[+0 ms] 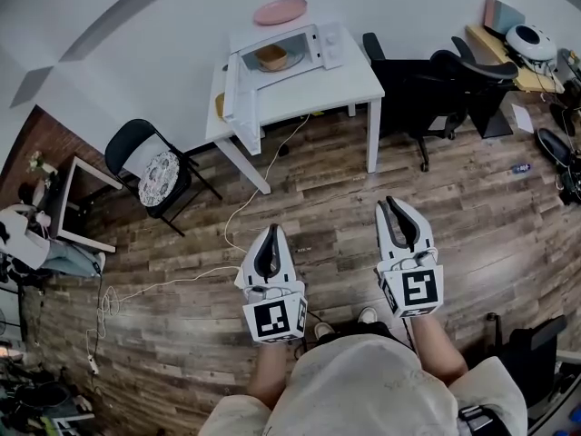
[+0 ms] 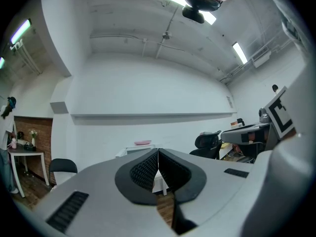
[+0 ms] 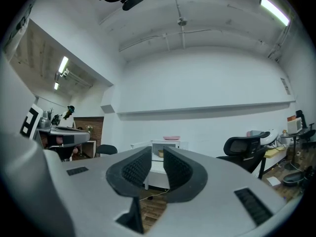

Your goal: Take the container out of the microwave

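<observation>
A white microwave [image 1: 300, 48] stands on a white table [image 1: 340, 84] across the room, its door [image 1: 234, 94] swung open. Inside sits a brownish container [image 1: 270, 57]. A pink plate [image 1: 280, 11] lies on top of the microwave. Both grippers are held level over the wooden floor, well short of the table. My left gripper [image 1: 270, 232] is shut with nothing in it; its pads meet at the tips [image 2: 158, 151]. My right gripper [image 1: 400, 207] stands a little open and empty [image 3: 157, 149]. Through its gap I see the microwave [image 3: 173, 145] and the container [image 3: 160, 153].
A black folding chair [image 1: 154, 171] with a patterned cushion stands left of the table. A black office chair [image 1: 427, 80] stands to its right. A white cable [image 1: 241, 212] runs from the table across the floor. A cluttered desk [image 1: 526, 57] is far right, a small table [image 1: 77, 207] far left.
</observation>
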`<act>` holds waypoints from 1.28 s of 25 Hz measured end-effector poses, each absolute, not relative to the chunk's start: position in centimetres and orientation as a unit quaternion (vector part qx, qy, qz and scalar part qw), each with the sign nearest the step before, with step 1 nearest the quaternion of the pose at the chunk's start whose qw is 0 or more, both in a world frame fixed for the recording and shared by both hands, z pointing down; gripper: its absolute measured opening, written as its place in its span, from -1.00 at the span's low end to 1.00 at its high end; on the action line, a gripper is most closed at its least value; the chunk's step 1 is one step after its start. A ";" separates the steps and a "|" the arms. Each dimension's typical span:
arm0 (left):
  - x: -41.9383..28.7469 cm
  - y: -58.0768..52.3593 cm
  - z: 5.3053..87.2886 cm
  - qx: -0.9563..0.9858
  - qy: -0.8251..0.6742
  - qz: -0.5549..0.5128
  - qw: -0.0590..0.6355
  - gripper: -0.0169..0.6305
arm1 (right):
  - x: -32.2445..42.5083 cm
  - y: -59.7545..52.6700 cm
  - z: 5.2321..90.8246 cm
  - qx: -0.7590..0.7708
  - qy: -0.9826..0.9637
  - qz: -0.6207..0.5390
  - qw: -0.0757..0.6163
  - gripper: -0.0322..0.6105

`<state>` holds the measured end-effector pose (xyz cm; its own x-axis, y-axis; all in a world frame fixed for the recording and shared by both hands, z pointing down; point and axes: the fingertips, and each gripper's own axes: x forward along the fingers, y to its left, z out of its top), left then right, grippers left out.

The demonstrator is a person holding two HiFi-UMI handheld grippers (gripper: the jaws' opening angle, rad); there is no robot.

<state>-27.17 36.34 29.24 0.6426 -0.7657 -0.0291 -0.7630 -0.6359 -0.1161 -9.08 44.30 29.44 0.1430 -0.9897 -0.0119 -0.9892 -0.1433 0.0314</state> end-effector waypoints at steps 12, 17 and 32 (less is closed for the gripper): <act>-23.3 36.9 30.7 -0.901 0.428 -0.029 0.059 -0.92 | -5.6 44.2 31.4 0.743 -0.669 0.005 0.019 -0.35; -22.1 37.4 31.0 -0.902 0.425 -0.035 0.065 -0.92 | -4.8 44.4 32.1 0.738 -0.674 0.011 0.023 -0.35; -20.8 31.6 32.6 -0.905 0.423 -0.020 0.043 -0.92 | -3.8 39.0 32.9 0.740 -0.671 0.005 0.044 -0.35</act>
<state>-20.82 31.61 32.62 0.6412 -0.7674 0.0002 -0.7639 -0.6384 -0.0945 -3.79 39.04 32.89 0.0989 -0.9929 0.0662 -0.9937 -0.0951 0.0586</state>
